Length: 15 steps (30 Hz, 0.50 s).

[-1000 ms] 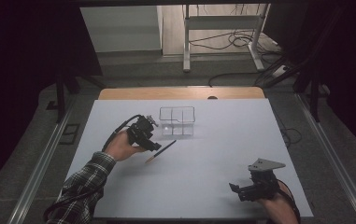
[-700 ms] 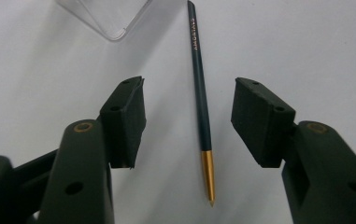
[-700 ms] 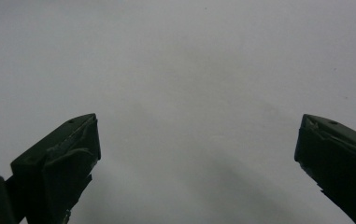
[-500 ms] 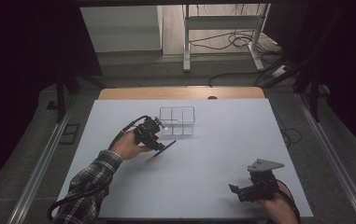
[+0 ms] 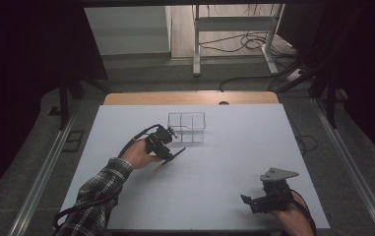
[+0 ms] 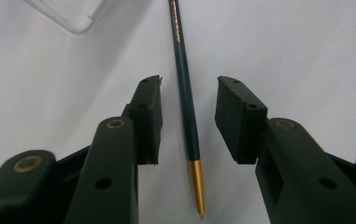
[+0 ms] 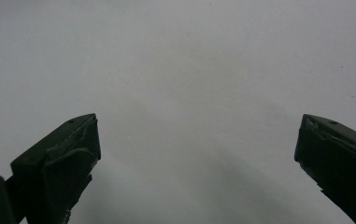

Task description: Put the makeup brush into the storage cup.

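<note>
A dark green pen [image 6: 185, 93] with a gold end lies on the white table [image 5: 254, 142], just in front of a clear plastic box [image 5: 187, 121]. My left gripper [image 6: 188, 84] reaches down over the pen [image 5: 174, 156]. Its jaws have just been closing and now straddle the shaft, with a gap still on both sides, so the pads do not press it. In the high view the left gripper [image 5: 168, 157] sits left of centre. My right gripper [image 5: 248, 202] rests near the front right edge, its jaws wide apart [image 7: 199, 121] and holding nothing.
A corner of the clear box [image 6: 73, 14] lies just beyond the left jaw. A wooden strip [image 5: 190, 98] runs along the table's far edge. Metal rails flank the table, and cables lie on the floor behind.
The left hand has moved a little right and down onto the pen, and its jaws have narrowed around the shaft. The right hand has stayed in place.
</note>
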{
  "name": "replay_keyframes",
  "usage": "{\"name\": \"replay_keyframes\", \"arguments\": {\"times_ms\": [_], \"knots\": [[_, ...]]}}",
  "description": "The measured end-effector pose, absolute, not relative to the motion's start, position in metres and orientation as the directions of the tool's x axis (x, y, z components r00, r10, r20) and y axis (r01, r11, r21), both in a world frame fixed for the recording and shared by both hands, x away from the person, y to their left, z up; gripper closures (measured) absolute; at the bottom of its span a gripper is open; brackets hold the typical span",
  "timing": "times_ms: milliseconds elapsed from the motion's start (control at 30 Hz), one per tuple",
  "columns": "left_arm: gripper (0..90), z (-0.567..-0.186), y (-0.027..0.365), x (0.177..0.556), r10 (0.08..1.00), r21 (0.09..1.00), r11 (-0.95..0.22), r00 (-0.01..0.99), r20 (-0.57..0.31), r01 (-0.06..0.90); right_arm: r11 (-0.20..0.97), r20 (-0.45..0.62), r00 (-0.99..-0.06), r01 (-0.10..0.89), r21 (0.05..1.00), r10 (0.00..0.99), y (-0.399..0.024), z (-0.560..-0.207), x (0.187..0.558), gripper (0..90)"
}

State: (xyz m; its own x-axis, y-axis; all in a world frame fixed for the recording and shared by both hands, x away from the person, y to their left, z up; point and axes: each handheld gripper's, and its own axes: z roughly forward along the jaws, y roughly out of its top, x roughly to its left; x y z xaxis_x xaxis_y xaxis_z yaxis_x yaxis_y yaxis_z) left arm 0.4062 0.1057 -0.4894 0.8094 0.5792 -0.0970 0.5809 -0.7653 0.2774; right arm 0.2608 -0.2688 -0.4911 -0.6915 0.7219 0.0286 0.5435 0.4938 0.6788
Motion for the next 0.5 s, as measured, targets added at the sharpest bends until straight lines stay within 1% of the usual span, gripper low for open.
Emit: {"name": "replay_keyframes", "arguments": {"times_ms": [233, 500], "knots": [[63.7, -0.497, 0.105, 0.406, 0.585, 0.227, -0.775, 0.805, -0.098, 0.590, 0.496, 0.028, -0.693, 0.542, 0.678, 0.720, -0.269, -0.491, 0.261, 0.6], [66.2, -0.502, 0.106, 0.405, 0.590, 0.190, -0.779, 0.802, -0.099, 0.597, 0.495, 0.029, -0.694, 0.542, 0.679, 0.720, -0.269, -0.491, 0.261, 0.6]]}}
